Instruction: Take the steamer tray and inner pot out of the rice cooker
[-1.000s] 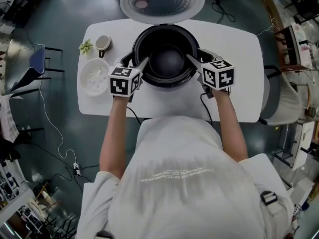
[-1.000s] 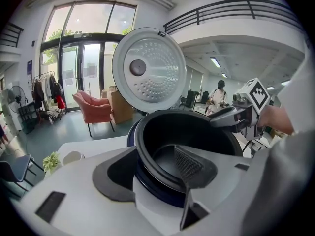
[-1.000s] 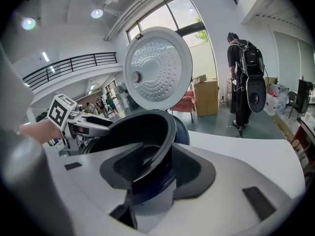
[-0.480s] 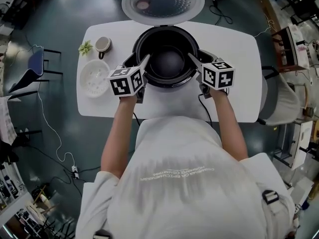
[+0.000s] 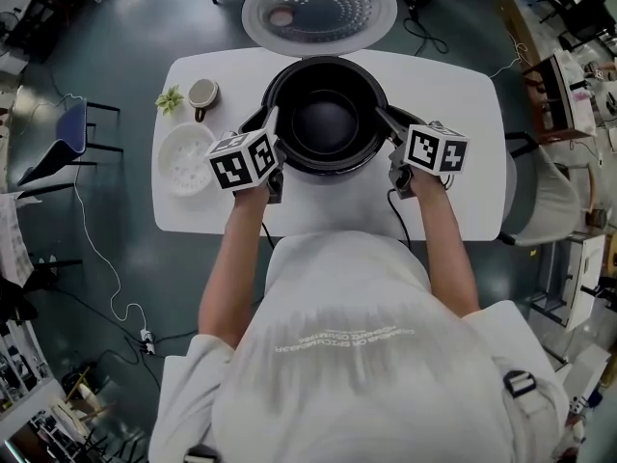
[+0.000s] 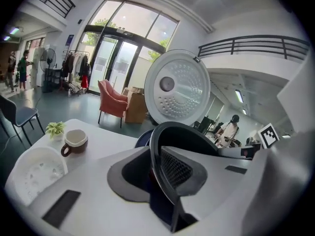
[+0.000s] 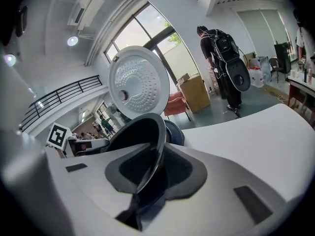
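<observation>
We are facing the table (image 5: 463, 95), where the open cooker (image 5: 328, 168) is holding the pot (image 5: 326, 123). The tray (image 5: 185, 159) is lying beside it, to the left. Our left gripper (image 5: 272, 119) and right gripper (image 5: 383, 116) are closing, pinching opposite sides of the pot's rim.

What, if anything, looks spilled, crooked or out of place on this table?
Nothing stands out. The steamer tray lies flat beside the rice cooker, and the left gripper and right gripper are closing their jaws on opposite sides of the inner pot.
</observation>
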